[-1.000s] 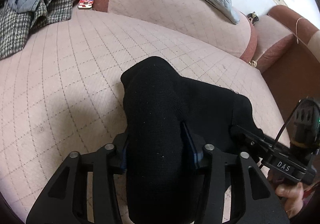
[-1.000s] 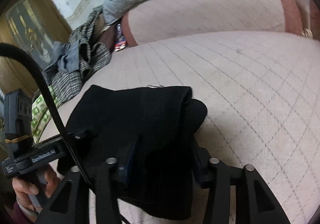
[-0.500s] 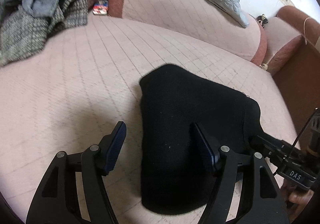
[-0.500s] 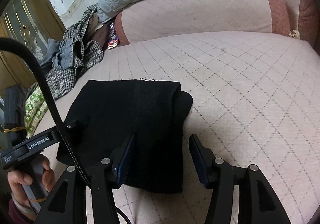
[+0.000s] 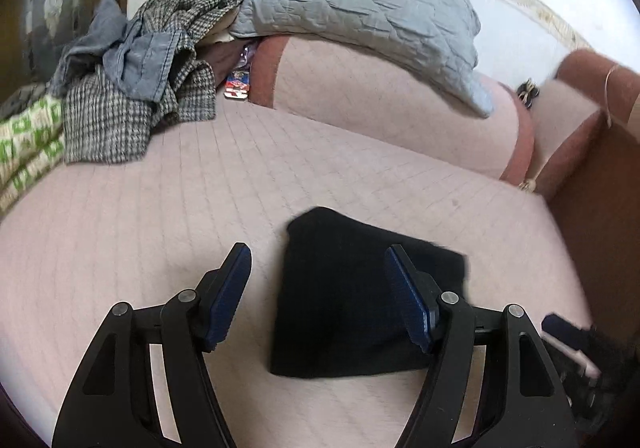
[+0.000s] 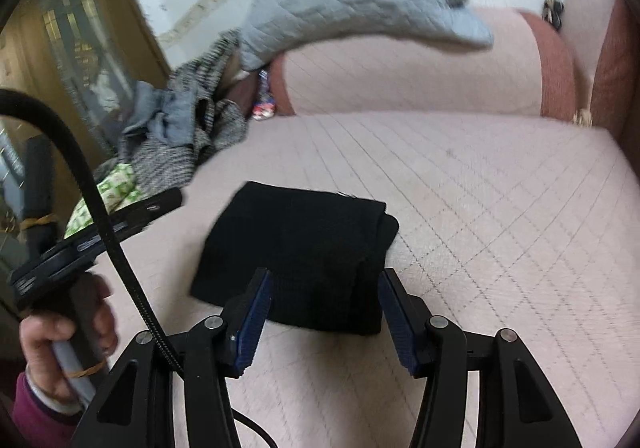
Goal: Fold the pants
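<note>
At the far left of the left wrist view a green-and-white patterned cloth [image 5: 28,143] lies beside a heap of grey houndstooth and blue denim garments [image 5: 132,87] piled at the sofa's end. To the right of the heap a pale grey quilted pillow [image 5: 360,11] rests on the backrest of the pink quilted sofa [image 5: 200,187]. On the seat cushion lie the folded black knit pants [image 5: 360,300], a compact flat bundle. The left gripper [image 5: 318,298] has its blue-padded fingers spread wide, holding nothing, with the pants lying below between them. In the right wrist view the person's left hand [image 6: 66,344] grips the other tool's handle at the left edge, and the right gripper [image 6: 325,322] also stands apart and empty, raised just behind the near edge of the pants [image 6: 296,252].
</note>
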`<state>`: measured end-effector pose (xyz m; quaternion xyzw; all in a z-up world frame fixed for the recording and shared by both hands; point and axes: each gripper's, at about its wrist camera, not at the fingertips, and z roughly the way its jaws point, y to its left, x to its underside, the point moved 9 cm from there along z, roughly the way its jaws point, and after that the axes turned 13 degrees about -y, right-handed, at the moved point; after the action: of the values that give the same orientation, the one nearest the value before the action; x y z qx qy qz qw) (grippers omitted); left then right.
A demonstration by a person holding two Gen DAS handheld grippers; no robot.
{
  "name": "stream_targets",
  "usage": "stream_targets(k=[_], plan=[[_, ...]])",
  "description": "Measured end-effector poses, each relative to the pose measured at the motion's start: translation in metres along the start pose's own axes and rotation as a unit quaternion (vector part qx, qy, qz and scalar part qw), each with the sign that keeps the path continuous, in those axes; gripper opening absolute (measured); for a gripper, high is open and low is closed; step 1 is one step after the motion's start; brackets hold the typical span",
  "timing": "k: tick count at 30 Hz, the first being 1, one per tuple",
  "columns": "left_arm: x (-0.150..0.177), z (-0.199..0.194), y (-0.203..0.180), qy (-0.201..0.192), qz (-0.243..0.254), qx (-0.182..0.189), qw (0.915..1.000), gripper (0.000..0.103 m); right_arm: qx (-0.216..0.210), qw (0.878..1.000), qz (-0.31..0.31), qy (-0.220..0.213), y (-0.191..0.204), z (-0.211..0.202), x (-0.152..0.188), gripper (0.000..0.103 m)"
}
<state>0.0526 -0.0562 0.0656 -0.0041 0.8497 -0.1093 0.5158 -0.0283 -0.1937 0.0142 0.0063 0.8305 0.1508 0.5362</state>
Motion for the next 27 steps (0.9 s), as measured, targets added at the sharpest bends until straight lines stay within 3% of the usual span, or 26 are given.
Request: stream_targets(k=[2,6,14,22,27], plan=[[0.001,-0.007,-0.014,-0.006,0.008,0.017,0.9998,0.070,0.019,0.999,-0.014,-0.022,0.000,-0.018,0.000,0.067],[0.008,-0.019,-0.026,-0.015,0.058,0.020,0.9980,0.070,0.037,0.999,-0.010,-0.026,-0.001,-0.034,0.005,0.067],[-0.001,-0.051,-0.019,-0.042,0.068,0.046,0.9957,0.070,0.071,0.996,0.023,-0.053,0.013,-0.063,-0.001,0.067],[-0.012,-0.061,-0.020,-0.069,0.091,0.048,0.9923,0.070,0.081,0.996,-0.001,-0.036,0.035,-0.052,-0.026,0.068],[-0.006,-0.048,-0.012,-0.046,0.089,0.031,0.9945,0.070,0.090,0.995,0.023,-0.040,0.033,-0.031,-0.030,0.075]])
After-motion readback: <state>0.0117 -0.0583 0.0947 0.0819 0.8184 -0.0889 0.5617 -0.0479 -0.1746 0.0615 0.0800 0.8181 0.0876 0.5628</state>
